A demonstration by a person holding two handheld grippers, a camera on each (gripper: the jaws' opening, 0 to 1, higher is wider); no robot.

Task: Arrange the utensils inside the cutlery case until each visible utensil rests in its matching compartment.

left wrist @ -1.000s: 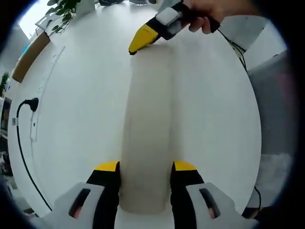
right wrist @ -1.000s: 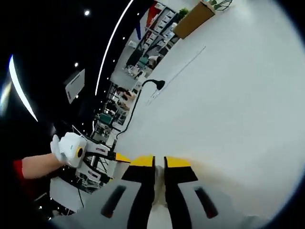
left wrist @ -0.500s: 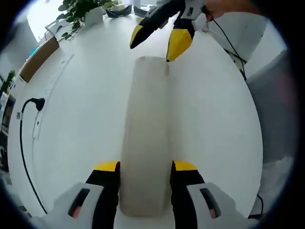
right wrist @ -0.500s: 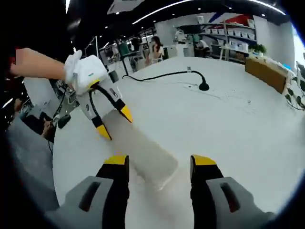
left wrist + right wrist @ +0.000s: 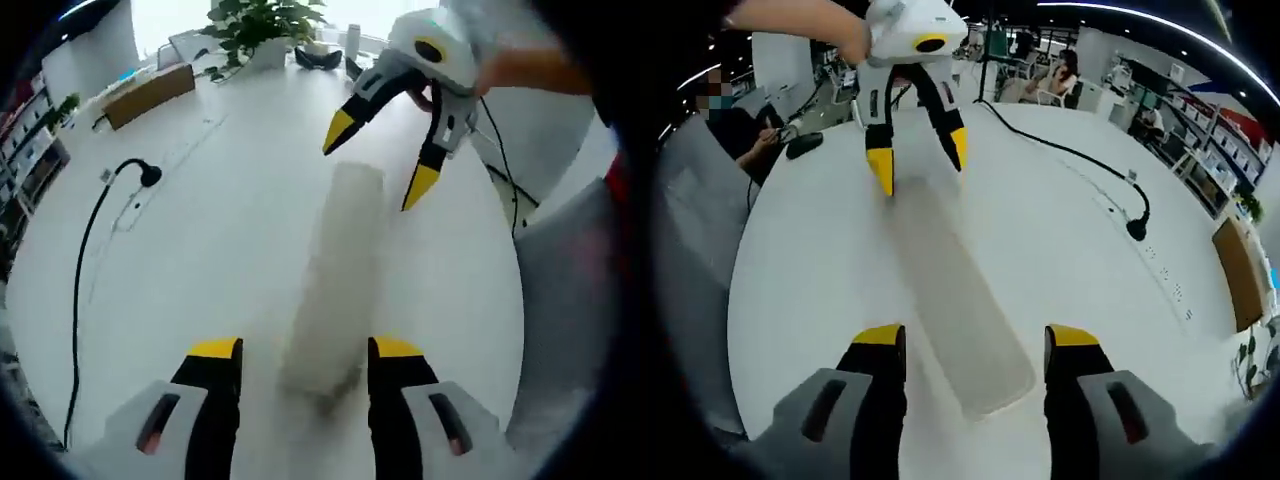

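Note:
The cutlery case is a long, pale, frosted box lying flat on the white table. Its near end lies between the open jaws of my right gripper. At its far end my left gripper, held by a hand, points down with its yellow tips spread over the case's width. In the left gripper view the case is blurred. It runs from my open left gripper up to my right gripper, which hangs open above the far end. I cannot make out any utensils.
A black cable with a plug crosses the table to the left of the case and also shows as the cable. A cardboard box and a potted plant stand at the far edge. A person sits beyond the table.
My right gripper went from shut to open and turned to face the case. Both views have shifted with the hands, and the case is now blurred in the left gripper view.

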